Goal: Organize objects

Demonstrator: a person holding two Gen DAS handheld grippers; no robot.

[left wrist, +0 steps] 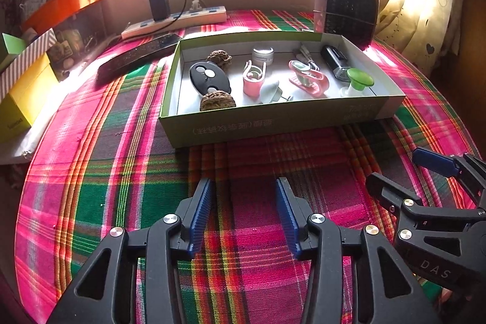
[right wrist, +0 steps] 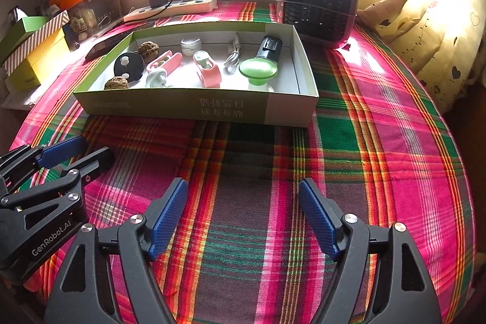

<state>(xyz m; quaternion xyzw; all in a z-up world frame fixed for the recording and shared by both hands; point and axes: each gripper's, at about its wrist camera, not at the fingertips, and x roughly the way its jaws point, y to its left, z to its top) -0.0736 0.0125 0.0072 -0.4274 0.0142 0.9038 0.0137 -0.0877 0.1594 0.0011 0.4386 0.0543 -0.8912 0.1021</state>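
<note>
A shallow green-and-white cardboard box [left wrist: 273,123] [right wrist: 194,108] sits on the plaid tablecloth and holds several small items: two walnuts [left wrist: 217,101], a black oval remote [left wrist: 209,78], pink clips [left wrist: 252,78], a small white jar [left wrist: 263,55], a black lighter-like device [left wrist: 334,58], a cable [right wrist: 233,56] and a green-capped piece [left wrist: 360,78] [right wrist: 258,69]. My left gripper [left wrist: 243,196] is open and empty, hovering over the cloth in front of the box. My right gripper [right wrist: 243,196] is open and empty beside it, also short of the box.
A small heater [left wrist: 349,11] [right wrist: 319,2] stands behind the box at the right. A power strip [left wrist: 176,20] with a black charger lies at the back. A dark remote [left wrist: 136,56] lies left of the box. Stacked boxes [left wrist: 24,87] stand at the left edge. Curtains hang at right.
</note>
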